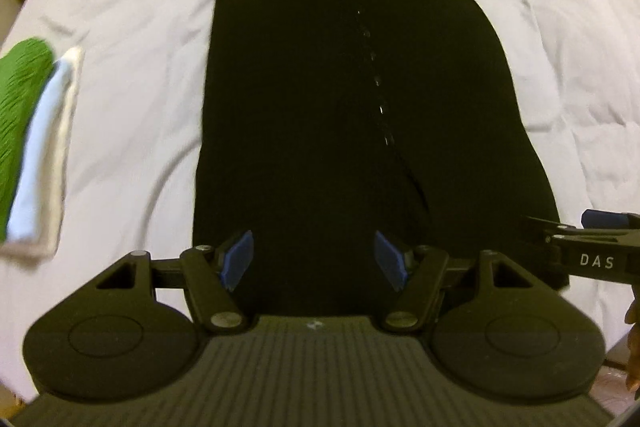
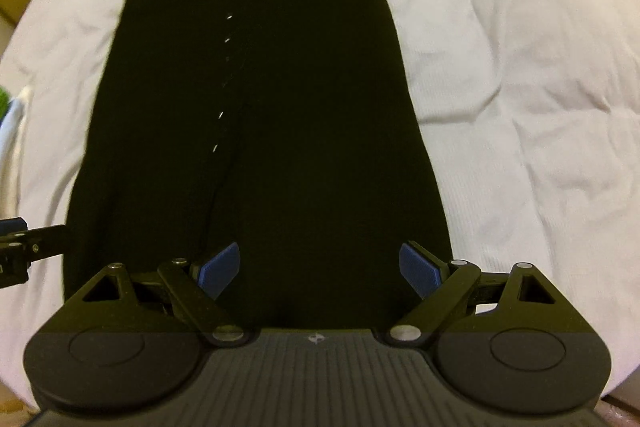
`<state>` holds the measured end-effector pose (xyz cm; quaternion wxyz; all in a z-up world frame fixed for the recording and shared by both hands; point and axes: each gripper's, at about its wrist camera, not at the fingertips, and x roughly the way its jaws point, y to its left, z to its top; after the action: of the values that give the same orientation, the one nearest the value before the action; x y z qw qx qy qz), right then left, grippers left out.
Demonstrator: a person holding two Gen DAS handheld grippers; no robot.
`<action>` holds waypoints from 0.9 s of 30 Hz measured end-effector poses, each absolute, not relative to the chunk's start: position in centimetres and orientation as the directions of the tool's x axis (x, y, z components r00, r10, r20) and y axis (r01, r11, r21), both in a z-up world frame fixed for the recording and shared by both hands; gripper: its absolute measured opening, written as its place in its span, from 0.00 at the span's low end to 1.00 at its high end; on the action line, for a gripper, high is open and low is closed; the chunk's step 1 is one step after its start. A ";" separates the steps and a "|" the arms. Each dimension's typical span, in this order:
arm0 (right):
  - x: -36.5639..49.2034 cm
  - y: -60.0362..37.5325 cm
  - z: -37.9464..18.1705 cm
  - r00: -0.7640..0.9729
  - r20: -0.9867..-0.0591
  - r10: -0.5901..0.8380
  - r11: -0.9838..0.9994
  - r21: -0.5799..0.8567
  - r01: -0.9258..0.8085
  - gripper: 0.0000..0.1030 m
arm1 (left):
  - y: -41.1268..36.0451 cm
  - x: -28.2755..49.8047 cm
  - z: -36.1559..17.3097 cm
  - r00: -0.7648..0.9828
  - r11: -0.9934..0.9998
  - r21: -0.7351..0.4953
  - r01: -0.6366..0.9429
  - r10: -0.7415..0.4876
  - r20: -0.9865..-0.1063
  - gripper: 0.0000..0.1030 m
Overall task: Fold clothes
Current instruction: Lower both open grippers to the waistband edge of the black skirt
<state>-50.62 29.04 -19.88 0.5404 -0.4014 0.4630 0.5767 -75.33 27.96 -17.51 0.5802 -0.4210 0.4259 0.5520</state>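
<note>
A black garment (image 1: pixel 344 99) with a row of small buttons lies flat and lengthwise on the white sheet (image 1: pixel 140 27); it also shows in the right wrist view (image 2: pixel 256 107). My left gripper (image 1: pixel 314 259) is open and empty above the garment's near edge, left of centre. My right gripper (image 2: pixel 320 269) is open and empty above the near edge, further right. The right gripper also shows at the right edge of the left wrist view (image 1: pixel 592 247). The left gripper shows at the left edge of the right wrist view (image 2: pixel 20 247).
A stack of folded clothes, green (image 1: pixel 20 123) and white (image 1: pixel 44 163), lies on the sheet to the left of the garment. The wrinkled white sheet (image 2: pixel 520 87) spreads to the right. A yellowish wall or floor shows at the far left corner.
</note>
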 end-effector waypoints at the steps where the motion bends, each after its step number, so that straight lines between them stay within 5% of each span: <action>1: -50.8 30.1 -20.4 -0.089 -0.963 0.253 0.014 0.095 -0.995 0.86 | 29.1 -75.6 -18.1 0.043 0.044 -0.032 -0.998 0.280 -0.959 0.62; 10: -51.4 41.3 -24.8 -0.088 -0.951 0.295 -0.026 0.084 -0.996 0.85 | 39.7 -76.4 -22.8 0.132 0.143 -0.092 -0.985 0.305 -0.943 0.62; 20: -50.4 54.4 -27.5 -0.182 -0.888 0.421 -0.141 0.134 -0.981 0.66 | 51.7 -78.5 -25.4 0.135 0.170 -0.070 -0.983 0.407 -0.903 0.61; 27: -49.3 61.2 -28.0 -0.211 -0.857 0.470 -0.182 0.140 -0.973 0.61 | 59.2 -78.9 -26.4 0.128 0.184 -0.049 -0.982 0.450 -0.884 0.61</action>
<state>-49.29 61.25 -28.00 0.5251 -0.3444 0.3651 0.6873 -78.91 59.21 -26.42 0.6667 -0.3460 0.3842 0.5369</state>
